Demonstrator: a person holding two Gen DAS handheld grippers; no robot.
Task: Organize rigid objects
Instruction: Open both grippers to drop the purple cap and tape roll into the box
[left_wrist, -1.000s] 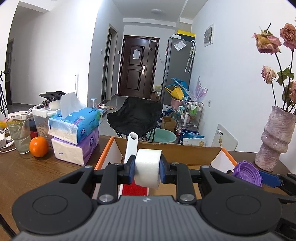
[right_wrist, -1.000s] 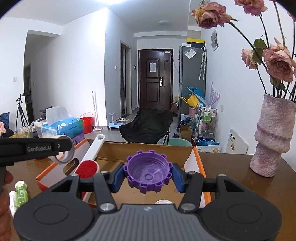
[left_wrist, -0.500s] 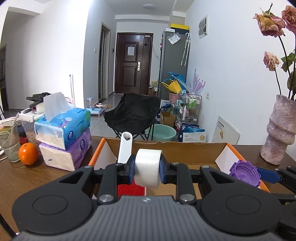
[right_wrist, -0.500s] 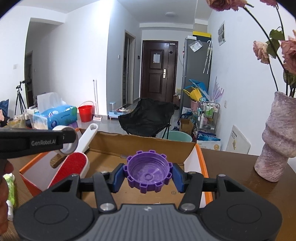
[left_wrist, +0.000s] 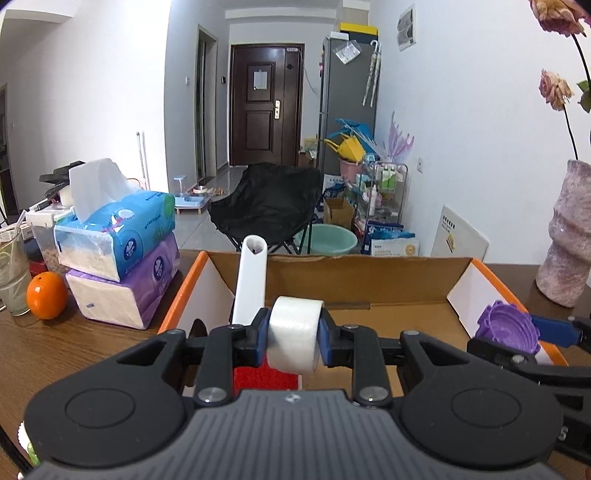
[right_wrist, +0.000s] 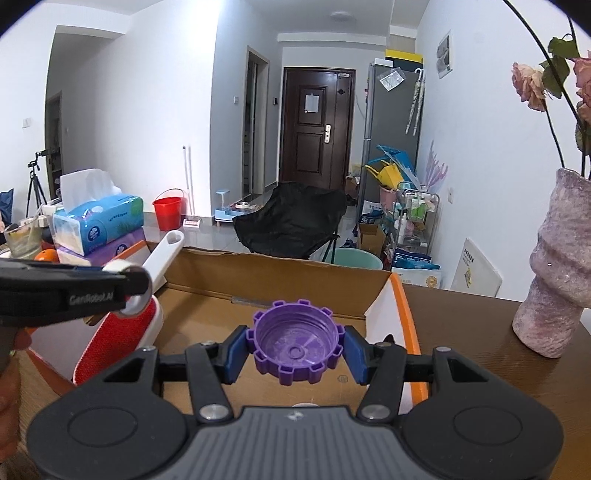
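- A white tape roll (left_wrist: 294, 339) is seen between the blue pads of the left gripper (left_wrist: 293, 338), above the open cardboard box (left_wrist: 369, 275).
- The left jaws have just been opening; the roll sits tilted between them, and whether the pads press on it cannot be told.
- A purple cap (right_wrist: 297, 345), hollow side up, is pinched between the pads of the right gripper (right_wrist: 297, 349), over the box floor near its right wall.
- In the left wrist view the cap is seen at the right box edge, held by the right gripper's blue pad.
- A lint brush (right_wrist: 122, 332) with a red face and white handle lies in the left part of the box, its handle propped on the back left rim.
- In the right wrist view the roll hangs just above the brush's red face.
- Two tissue packs (left_wrist: 118, 251) are stacked left of the box on the wooden table (left_wrist: 74, 347), with an orange (left_wrist: 47, 300) and a glass (left_wrist: 13, 273) beside them.
- A pink vase (right_wrist: 554, 295) with dried roses stands on the table right of the box.
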